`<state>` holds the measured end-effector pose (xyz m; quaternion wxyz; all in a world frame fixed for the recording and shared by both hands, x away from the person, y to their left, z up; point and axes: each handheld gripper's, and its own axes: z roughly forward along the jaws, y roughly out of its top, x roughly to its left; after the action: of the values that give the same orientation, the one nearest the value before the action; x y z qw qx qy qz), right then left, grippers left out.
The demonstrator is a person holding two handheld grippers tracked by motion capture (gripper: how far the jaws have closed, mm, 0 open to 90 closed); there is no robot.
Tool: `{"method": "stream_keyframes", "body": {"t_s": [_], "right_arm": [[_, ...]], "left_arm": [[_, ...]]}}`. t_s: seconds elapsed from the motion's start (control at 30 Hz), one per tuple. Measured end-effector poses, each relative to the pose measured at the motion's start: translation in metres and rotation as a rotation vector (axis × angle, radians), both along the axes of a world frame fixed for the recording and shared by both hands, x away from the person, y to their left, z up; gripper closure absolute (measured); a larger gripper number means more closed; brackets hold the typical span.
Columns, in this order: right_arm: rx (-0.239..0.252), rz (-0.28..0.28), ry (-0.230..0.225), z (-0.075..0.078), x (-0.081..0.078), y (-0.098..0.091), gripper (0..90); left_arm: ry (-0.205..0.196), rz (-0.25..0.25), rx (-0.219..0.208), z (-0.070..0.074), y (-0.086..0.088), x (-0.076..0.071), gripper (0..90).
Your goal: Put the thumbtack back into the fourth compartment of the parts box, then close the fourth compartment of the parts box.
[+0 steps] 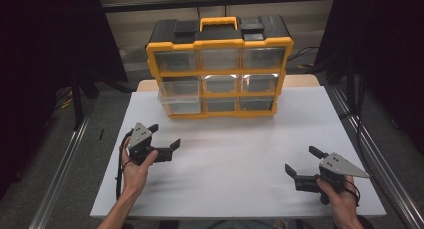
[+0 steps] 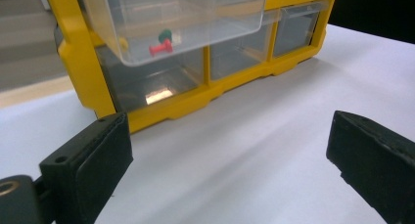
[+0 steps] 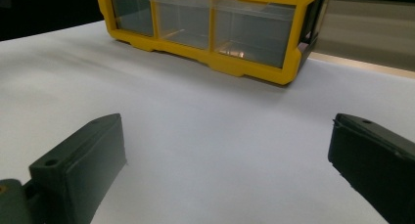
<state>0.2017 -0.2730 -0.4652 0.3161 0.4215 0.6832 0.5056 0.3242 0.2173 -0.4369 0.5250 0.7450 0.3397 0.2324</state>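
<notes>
1. The left gripper (image 1: 161,139) is held low over the white table (image 1: 235,164), near the lower left corner of the yellow drawer organiser (image 1: 220,69); its jaws are spread wide and nothing is gripped between them.
2. In the left gripper view, a clear drawer (image 2: 181,18) in the organiser's left column is seen pulled partly out. A red push pin (image 2: 161,49) and a green push pin (image 2: 165,35) are lying inside it, near its front wall.
3. The step in hand is judged to be a reach for that drawer or its pins. It would be done best if the jaws were raised to the drawer's height, kept wide until the target lies squarely between them, then closed gently, so that the light organiser is not pushed back.
4. The right gripper (image 1: 300,164) is rested well apart, near the table's right front edge, with its jaws likewise wide apart and nothing held.
5. No brand, label or writing can be read on the organiser or the grippers.
</notes>
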Motion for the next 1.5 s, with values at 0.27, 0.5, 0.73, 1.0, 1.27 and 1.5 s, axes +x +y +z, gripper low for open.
{"method": "stream_keyframes", "body": {"t_s": [0.27,0.5,0.73,1.0,1.27,1.5], "right_arm": [[0.011,-0.025,-0.001,0.0,0.001,-0.001,0.8],[0.017,-0.026,-0.002,0.0,0.0,-0.002,0.8],[0.022,-0.031,-0.002,0.001,-0.001,-0.004,0.8],[0.022,-0.03,-0.002,0.001,0.0,-0.005,0.8],[0.023,-0.024,-0.001,0.001,0.0,-0.004,0.7],[0.021,-0.02,0.005,0.0,0.0,-0.002,0.7]], "left_arm": [[0.021,0.008,-0.011,-0.013,0.002,-0.019,3.8],[-0.01,0.034,-0.075,-0.014,0.014,-0.039,4.3],[-0.021,0.045,-0.077,-0.022,0.024,-0.05,6.3],[-0.01,0.051,-0.102,-0.022,0.025,-0.051,4.7],[-0.005,0.0,-0.099,-0.019,0.024,-0.047,2.6],[-0.01,-0.025,-0.126,-0.018,0.018,-0.044,7.2]]}}
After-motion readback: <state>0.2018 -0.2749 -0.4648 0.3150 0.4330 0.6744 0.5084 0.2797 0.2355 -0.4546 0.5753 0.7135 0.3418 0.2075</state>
